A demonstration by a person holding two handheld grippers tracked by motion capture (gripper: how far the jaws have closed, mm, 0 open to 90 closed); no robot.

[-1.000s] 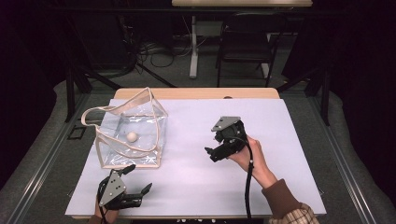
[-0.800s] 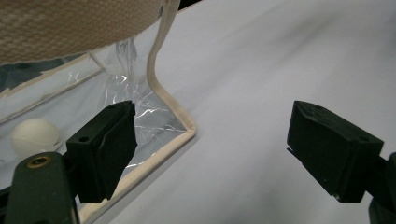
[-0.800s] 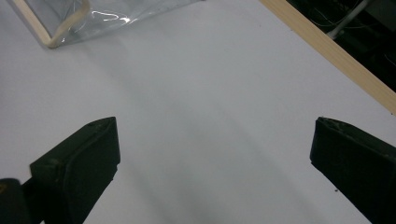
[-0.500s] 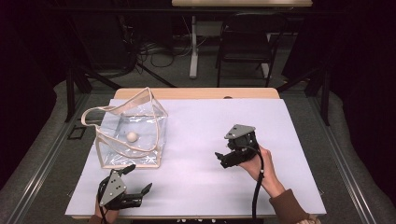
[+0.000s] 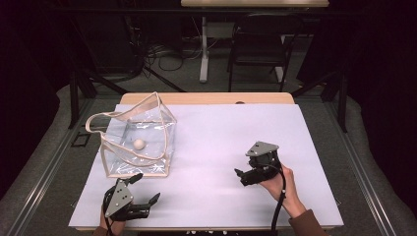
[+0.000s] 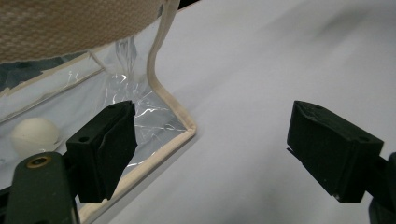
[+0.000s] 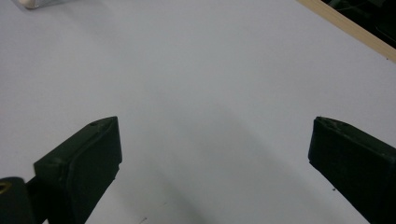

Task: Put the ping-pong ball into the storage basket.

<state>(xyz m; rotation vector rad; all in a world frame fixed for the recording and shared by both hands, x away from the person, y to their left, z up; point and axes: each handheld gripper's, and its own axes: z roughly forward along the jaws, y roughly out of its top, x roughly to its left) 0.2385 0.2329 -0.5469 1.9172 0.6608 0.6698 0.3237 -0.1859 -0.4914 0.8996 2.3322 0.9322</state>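
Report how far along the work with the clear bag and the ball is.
Done, by the look of it: the white ball lies inside the clear bag, which stands upright on the table. In hand: nothing; the left gripper sits open beside the bag's near corner, and the right gripper is open over bare table. What may be left is not clear from this.

Three cameras: one fixed overhead, one riding each gripper.

The high view looks forward and down from the person's side, taking in the whole white table [image 5: 216,142]. The left gripper view sits low and close, facing the near corner of the clear bag [image 6: 154,116] and the ball [image 6: 33,135] inside, both also seen from above. The right gripper view looks closely along the tabletop toward its far wooden edge [image 7: 345,30].
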